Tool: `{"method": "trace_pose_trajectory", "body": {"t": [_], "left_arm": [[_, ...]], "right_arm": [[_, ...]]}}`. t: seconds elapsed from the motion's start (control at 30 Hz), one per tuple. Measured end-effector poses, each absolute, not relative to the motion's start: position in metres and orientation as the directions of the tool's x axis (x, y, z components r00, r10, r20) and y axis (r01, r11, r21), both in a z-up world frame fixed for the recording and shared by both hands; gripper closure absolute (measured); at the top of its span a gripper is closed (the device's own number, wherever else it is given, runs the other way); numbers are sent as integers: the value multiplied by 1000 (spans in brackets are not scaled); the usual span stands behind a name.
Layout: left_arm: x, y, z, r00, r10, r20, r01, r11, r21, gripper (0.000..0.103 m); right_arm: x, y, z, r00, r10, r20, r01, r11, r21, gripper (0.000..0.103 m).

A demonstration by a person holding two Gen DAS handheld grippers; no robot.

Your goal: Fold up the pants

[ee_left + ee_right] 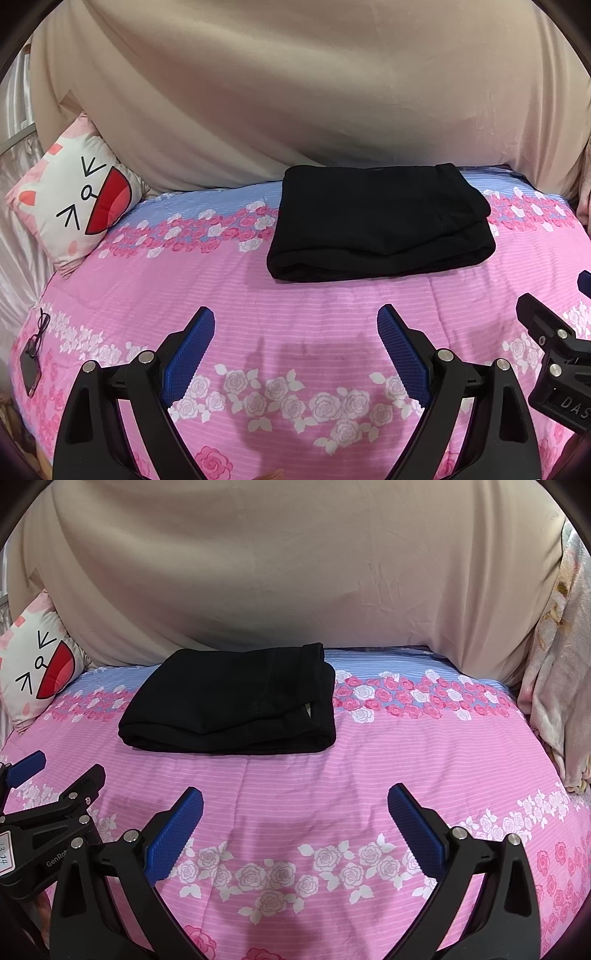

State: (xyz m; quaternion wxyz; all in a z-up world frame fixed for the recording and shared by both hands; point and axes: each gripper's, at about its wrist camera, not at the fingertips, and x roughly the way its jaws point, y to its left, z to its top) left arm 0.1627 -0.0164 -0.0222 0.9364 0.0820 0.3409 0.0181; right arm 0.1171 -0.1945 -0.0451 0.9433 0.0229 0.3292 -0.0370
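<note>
On the pink floral bedspread [258, 295], the black pants [376, 225] are lying folded into a compact, layered rectangle, sitting toward the far side near the beige draped cloth [295, 92]. Both grippers are hovering side by side over the near part of the bed, well apart from the garment. Left gripper [295, 317] is showing its 2 blue pads [192, 354] spread wide, nothing between them. Right gripper [295, 797] is doing the same, jaws standing wide apart and gripping nothing. Off to the left, a cat-face cushion [77, 203] is leaning at the bed's edge, and eyeglasses [38, 334] are lying beside a phone [29, 371] there.
</note>
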Motion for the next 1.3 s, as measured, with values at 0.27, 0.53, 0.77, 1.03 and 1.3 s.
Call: {"method": "trace_pose_trajectory", "body": {"t": [0.27,0.53,0.77,1.03,1.3], "left_arm": [[164,-16,-22,767,77,-637,27,988,152,16],[167,-17,-26,760,65,-647,42,988,149,16],[170,-14,-31,755,52,-654,36,992,121,16],[175,-10,-34,766,74,-638,4,993,120,16],[155,-21,-26,752,21,-659,96,985,141,16]], "right_arm": [[118,-196,-45,780,-51,-624,82,996,20,5],[119,-195,-46,779,-51,-625,81,997,20,5],[122,-197,-52,775,-47,-631,75,997,18,5],[124,-196,-56,768,-46,-639,74,997,16,5],[115,-198,-52,774,-52,-631,75,997,9,5]]}}
